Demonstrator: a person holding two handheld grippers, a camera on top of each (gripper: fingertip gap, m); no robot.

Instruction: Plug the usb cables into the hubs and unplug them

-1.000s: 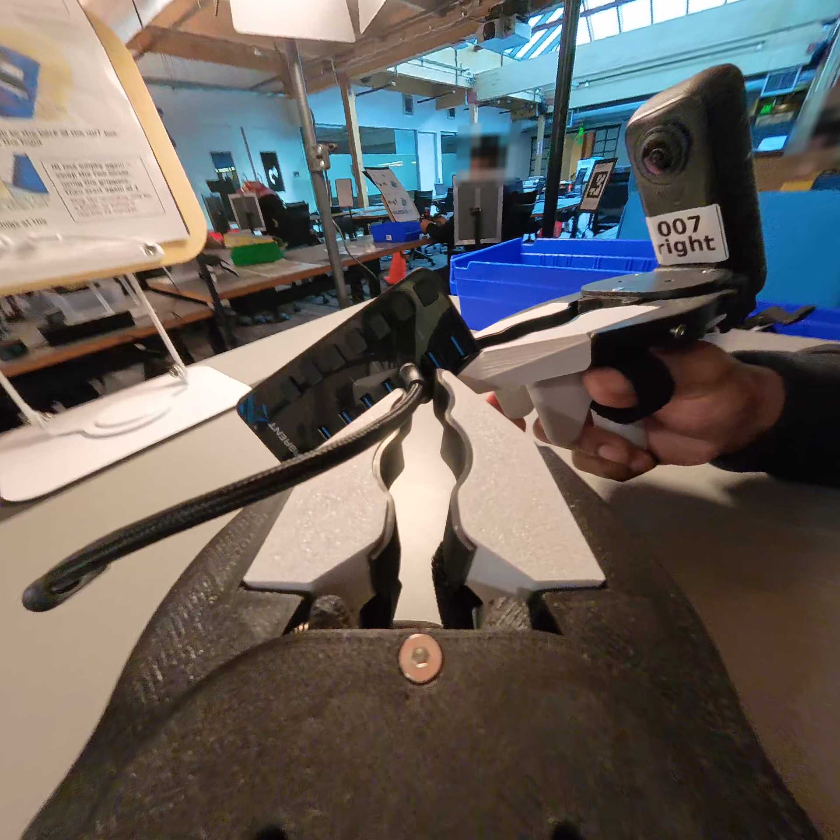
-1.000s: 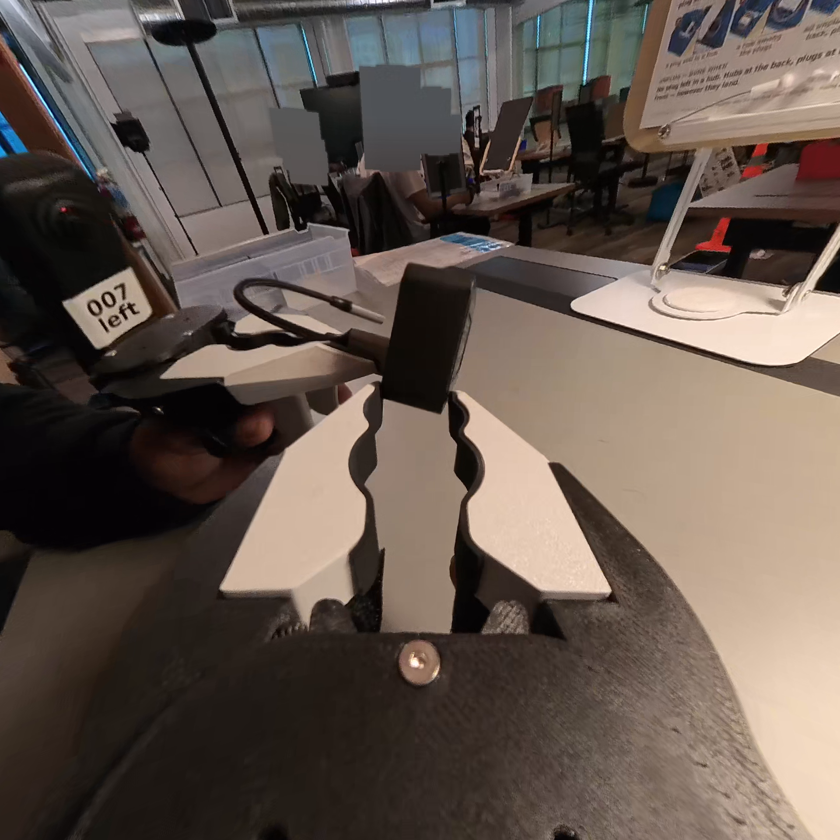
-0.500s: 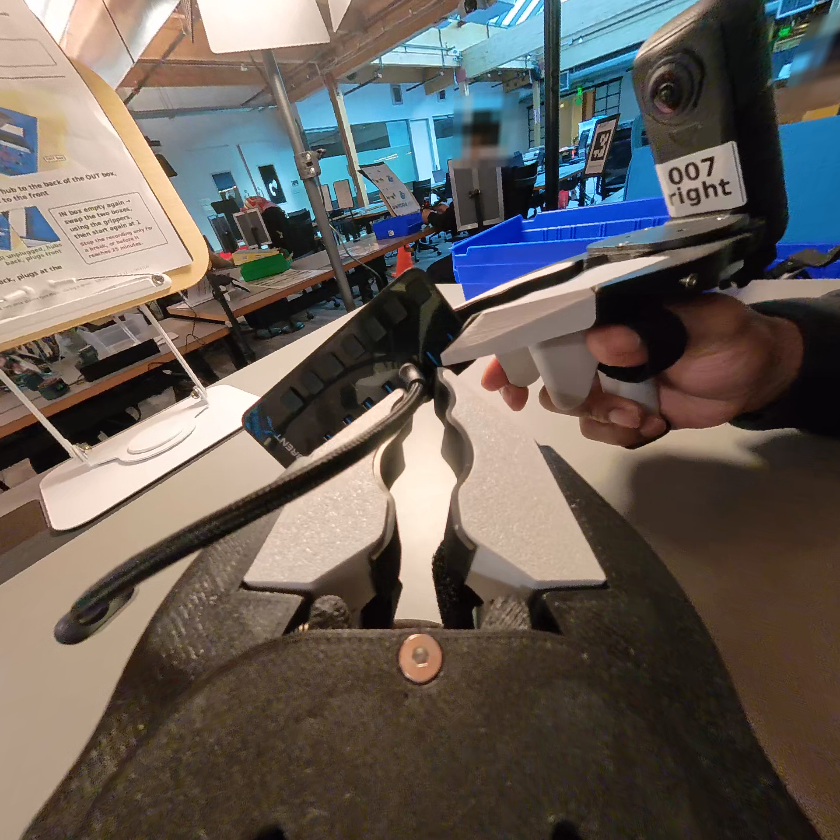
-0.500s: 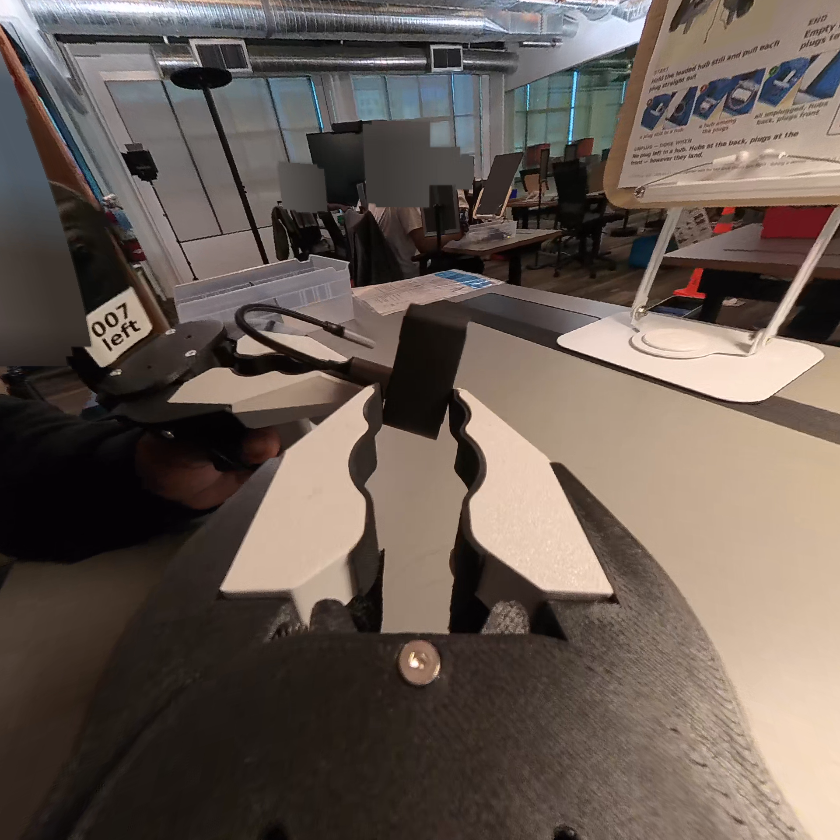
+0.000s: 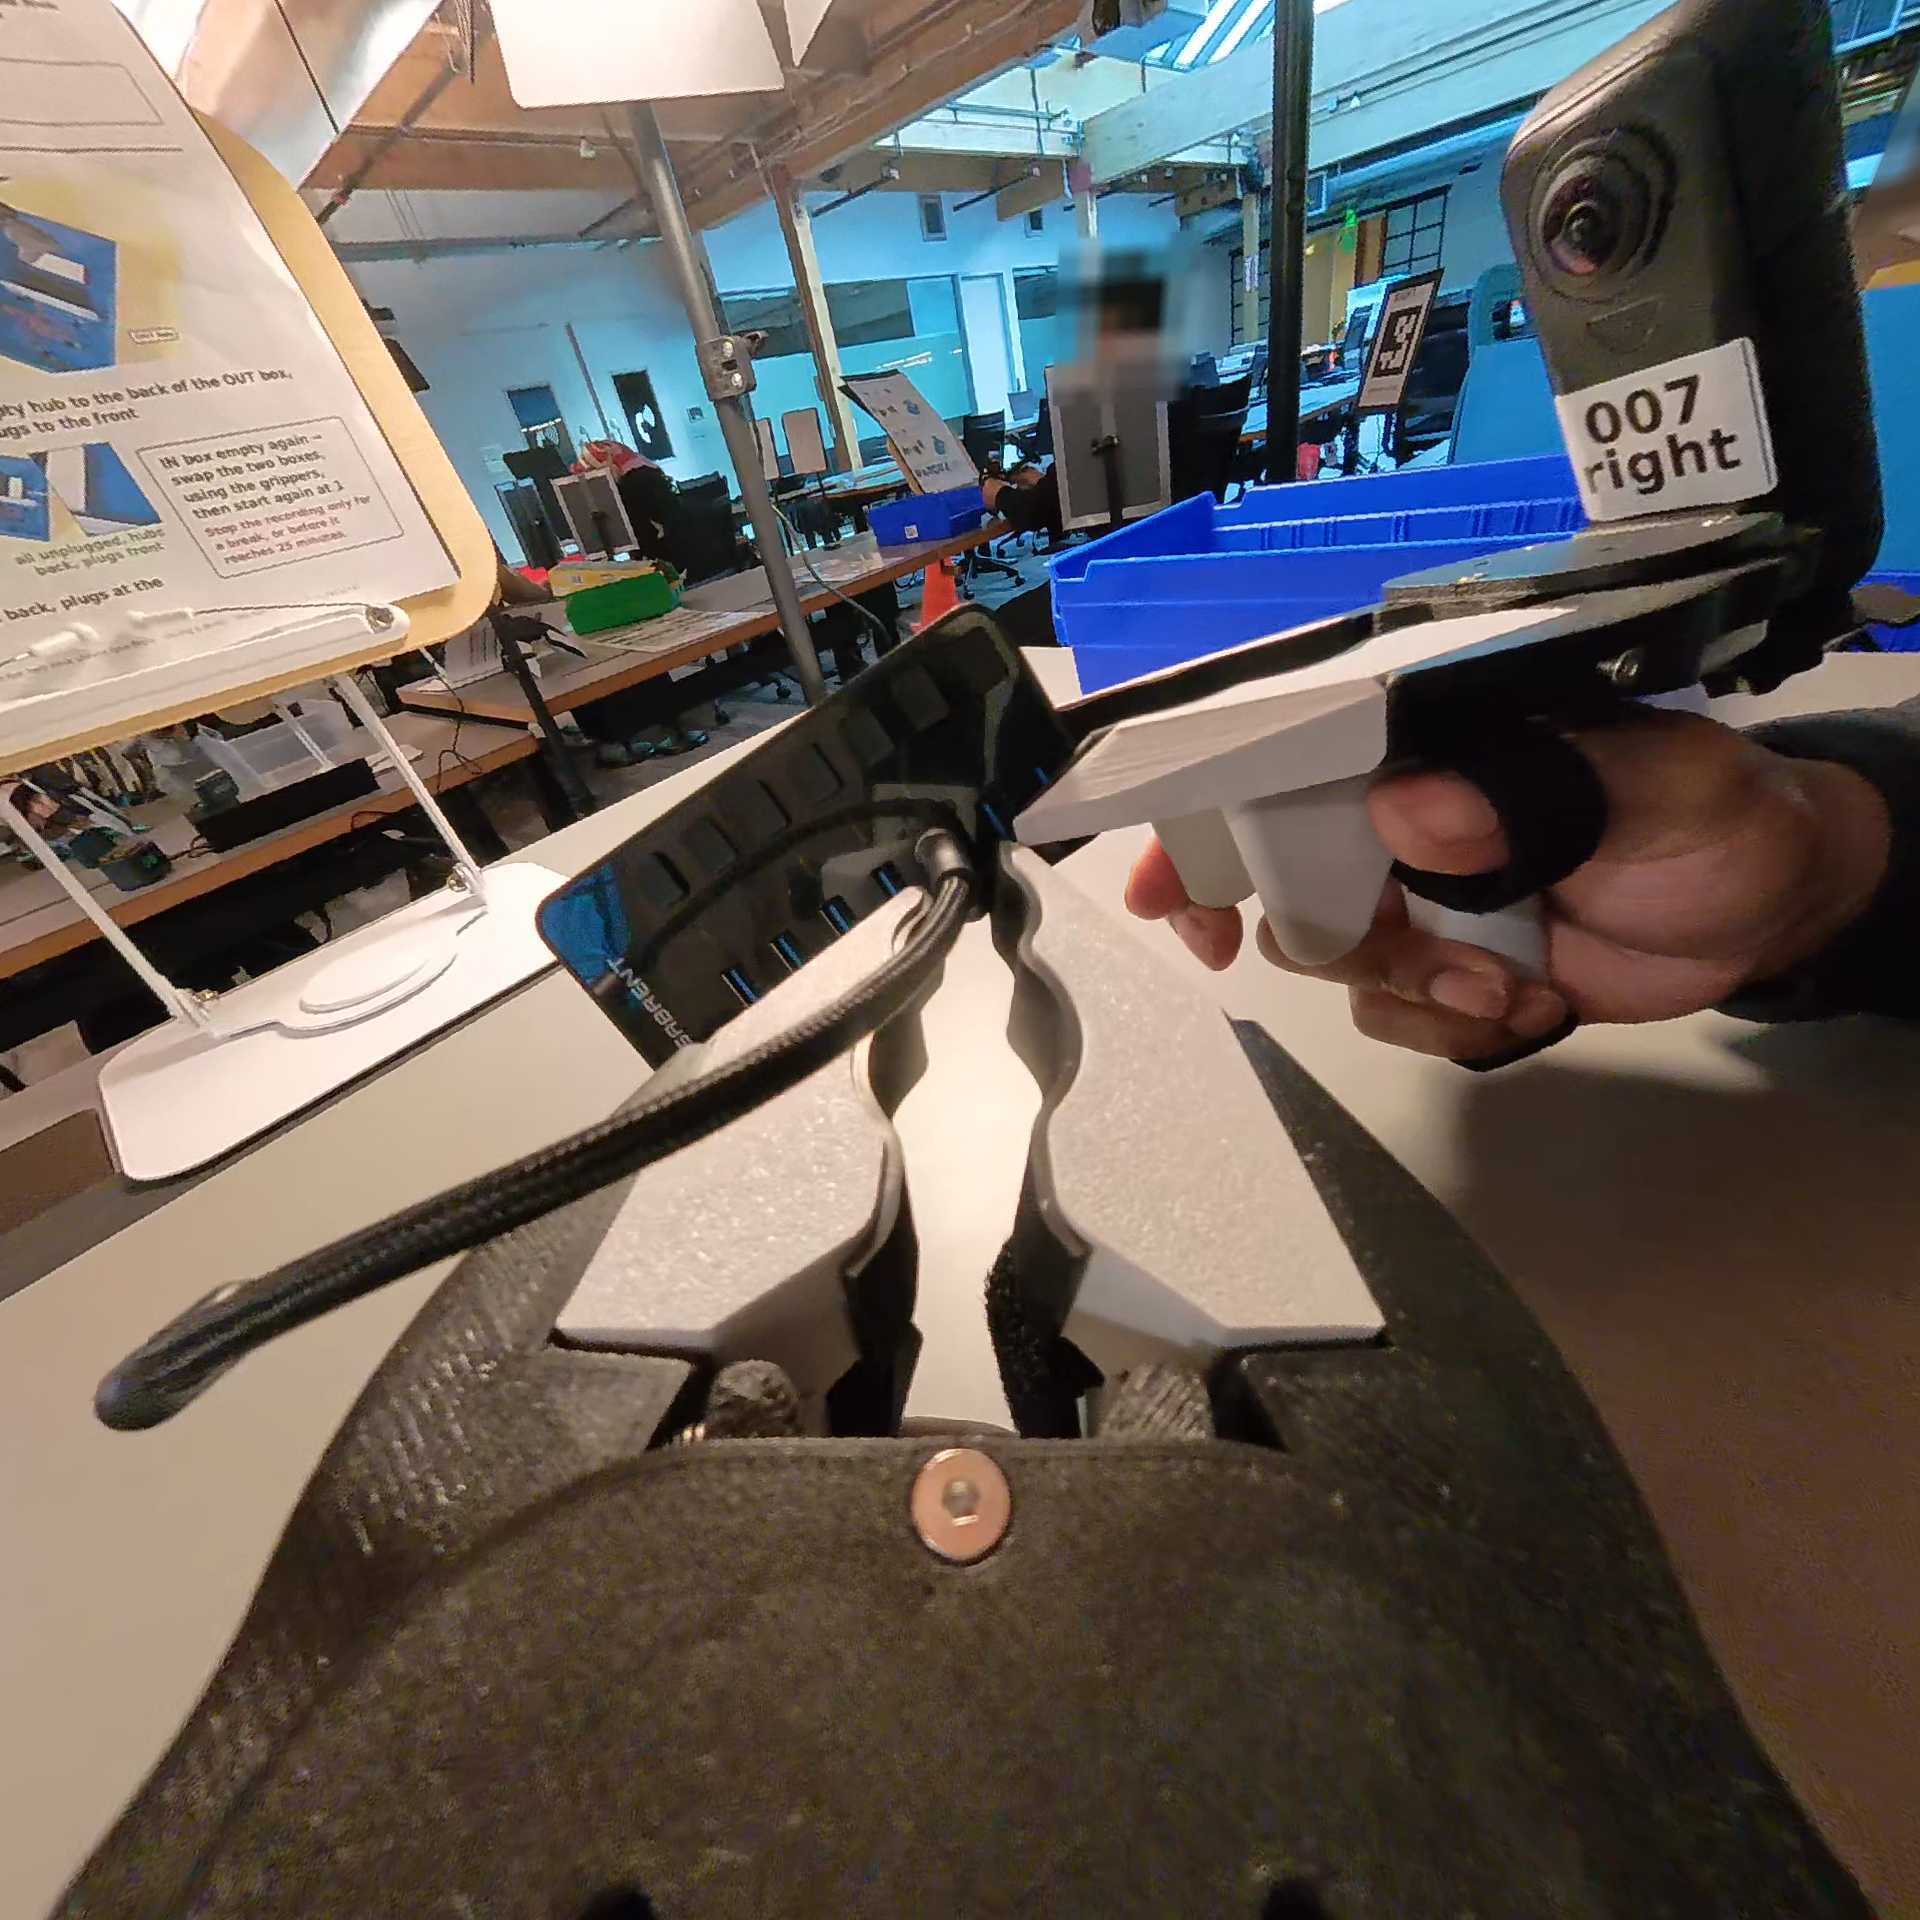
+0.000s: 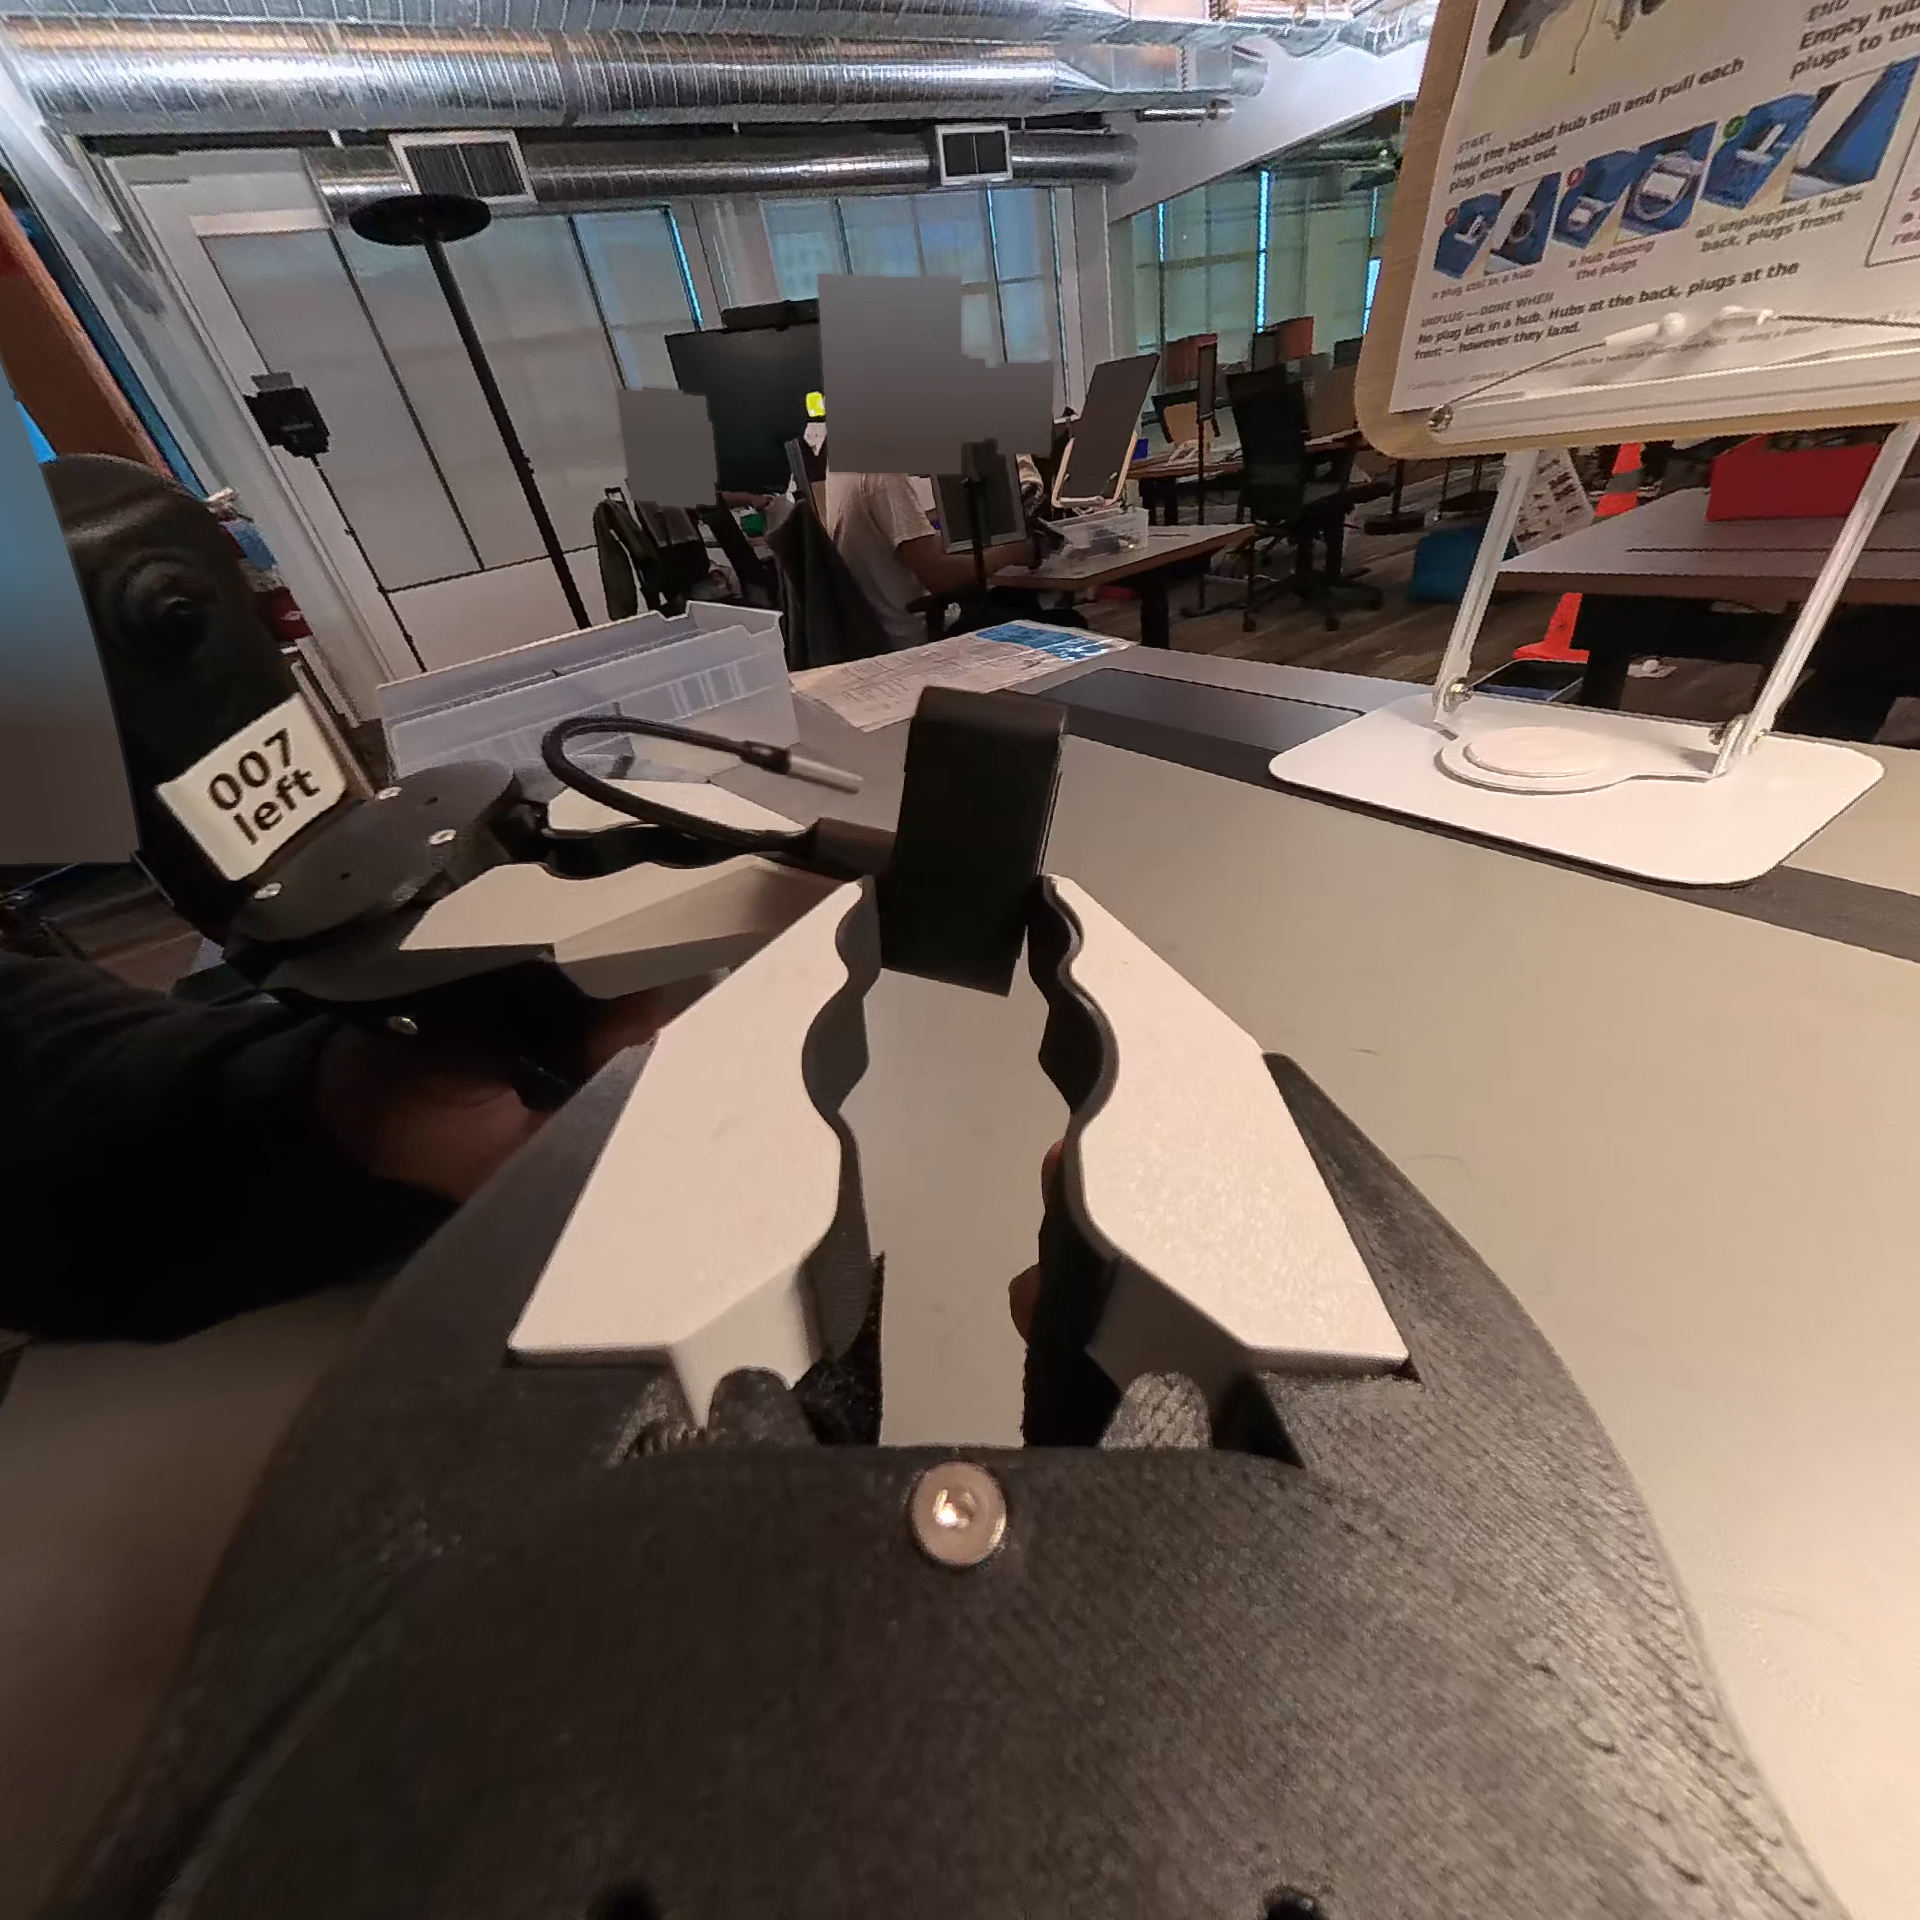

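- R gripper (image 6: 951, 914) jaws clamp black hub (image 5: 821, 821), held tilted above worktop (image 6: 1558, 1091).
- L gripper (image 5: 977, 883) jaws pinch usb cable (image 5: 582, 1132) plug at a hub port.
- Step: seating or pulling the plug, can't tell which; next needs a straight in-line move w/ hub steady.

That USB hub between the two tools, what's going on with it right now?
A person holds a tool in each hand above the grey table. The right tool is clamped on one end of the black USB hub, holding it tilted in the air. The left tool grips the plug end of a black braided USB cable right at the hub's row of ports. Whether the plug is fully seated cannot be told. The cable's other end hangs free.
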